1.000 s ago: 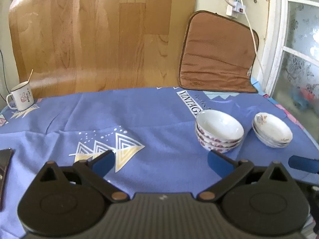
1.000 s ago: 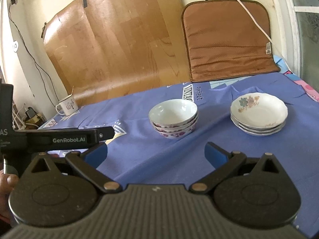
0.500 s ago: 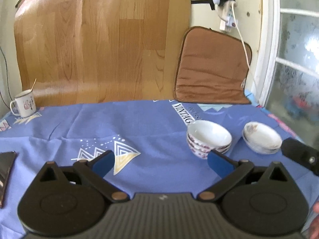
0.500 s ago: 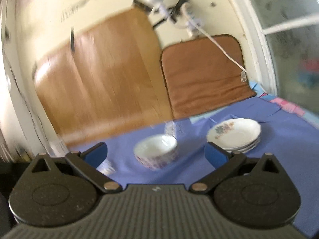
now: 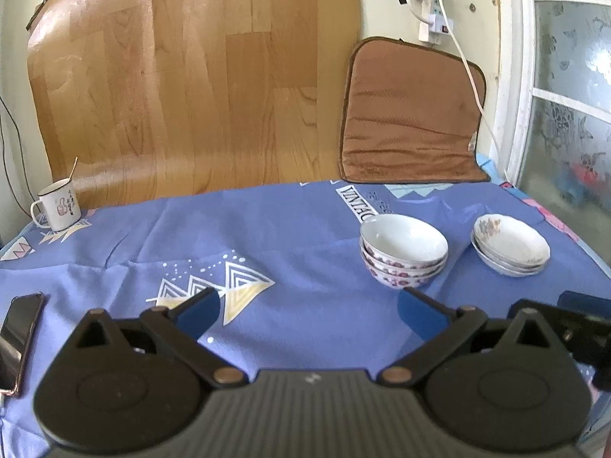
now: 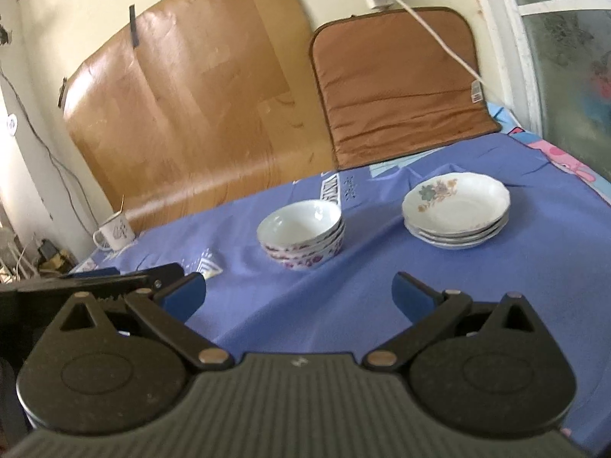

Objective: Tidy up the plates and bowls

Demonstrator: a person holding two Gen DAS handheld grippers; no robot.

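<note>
While both our grippers hang over the near part of the table (image 5: 305, 236), the dishes sit apart from them on the blue patterned cloth. Our left gripper (image 5: 307, 311) has its blue-padded jaws spread wide with nothing between them, and our right gripper (image 6: 299, 297) is likewise spread wide and carries nothing. The stack of bowls (image 5: 403, 250), white with a purple flower pattern outside, stands ahead and to the right of our left gripper; in the right wrist view the same stack (image 6: 301, 233) lies almost straight ahead. Just beside it, further right, rests the stack of plates (image 5: 509, 248), the top one marked with a flower spray (image 6: 456, 208). The two stacks stand close but do not touch. Far left near the wall we see an enamel mug (image 5: 57, 206), and a phone (image 5: 19, 339) lies at the left edge.
</note>
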